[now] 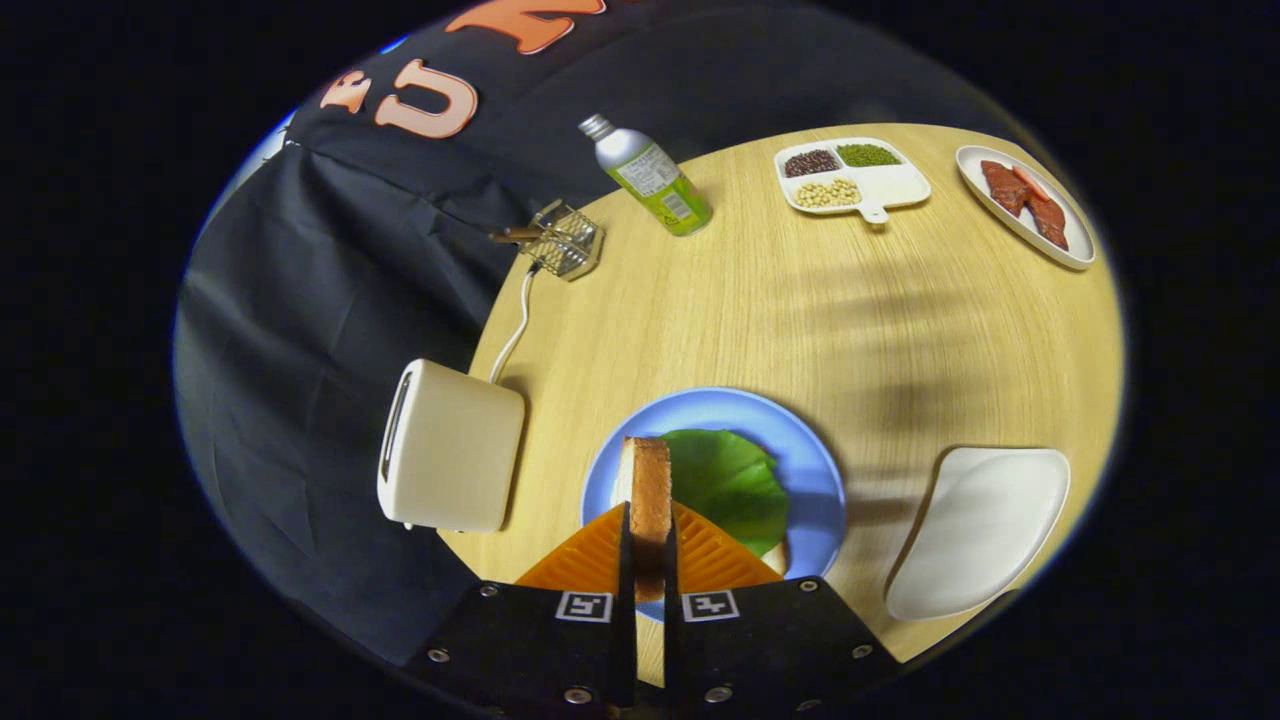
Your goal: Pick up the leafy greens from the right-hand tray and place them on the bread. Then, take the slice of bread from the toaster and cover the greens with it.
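bread slice held over the greens, ready to be laid down

the gripper point(650, 540) is clamped on the slice of bread point(650, 480), both fingers pressing its flat faces so it stands on edge between them, crust edge up and toward the camera. just beyond the fingertips sits the blue plate point(800, 440), and on it the leafy greens point(730, 485) already lie spread over the bottom bread point(775, 555), of which a pale corner peeks out beside the right finger. so the first half of the task looks done, and the covering step is in hand.

to do it well, the slice should be centred over the greens before release; at present it hangs toward their left edge, so a small shift right seems wise. it also needs tipping from upright to flat, lowered until one edge rests on the leaf, then let go gently so it falls face-down rather than sliding off or dragging the leaf askew.

further out, the toaster point(450, 450) stands left of the plate near the table point(720, 300) edge, its cord running back toward a small wire basket point(565, 240). the right-hand tray point(980, 525) lies right of the plate. at the far side stand a bottle point(650, 178), a divided dish of beans point(850, 175) and a dish of meat slices point(1025, 200), all well apart from the work.
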Demonstrator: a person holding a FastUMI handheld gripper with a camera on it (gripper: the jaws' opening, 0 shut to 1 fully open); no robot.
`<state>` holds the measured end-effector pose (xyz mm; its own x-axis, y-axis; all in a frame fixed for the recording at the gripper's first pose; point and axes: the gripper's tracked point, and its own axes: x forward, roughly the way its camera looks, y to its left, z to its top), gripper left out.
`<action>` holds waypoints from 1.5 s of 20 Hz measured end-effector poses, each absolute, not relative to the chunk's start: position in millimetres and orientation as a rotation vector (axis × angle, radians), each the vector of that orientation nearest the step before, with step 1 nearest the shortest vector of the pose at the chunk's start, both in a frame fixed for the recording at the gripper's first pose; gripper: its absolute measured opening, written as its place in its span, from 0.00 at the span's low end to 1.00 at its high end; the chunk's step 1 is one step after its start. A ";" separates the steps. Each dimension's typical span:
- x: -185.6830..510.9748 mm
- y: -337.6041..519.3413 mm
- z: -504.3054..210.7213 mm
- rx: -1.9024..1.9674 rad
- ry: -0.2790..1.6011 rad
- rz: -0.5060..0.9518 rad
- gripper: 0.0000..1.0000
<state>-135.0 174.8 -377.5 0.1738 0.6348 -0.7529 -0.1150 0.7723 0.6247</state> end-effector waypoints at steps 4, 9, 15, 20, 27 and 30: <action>-119.0 162.5 -380.2 0.438 1.234 0.523 0.29; -99.5 136.2 -365.0 0.431 1.153 0.451 0.54; -75.3 99.9 -309.3 0.366 0.971 0.392 0.70; -56.0 70.6 -247.2 0.298 0.801 0.345 0.97; -34.0 22.6 -141.5 0.193 0.479 0.228 0.99; -32.0 2.6 -102.9 0.133 0.363 0.175 0.98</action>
<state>-32.0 2.6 -102.9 0.9200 0.1935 -0.3409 -0.1457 0.9762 0.1608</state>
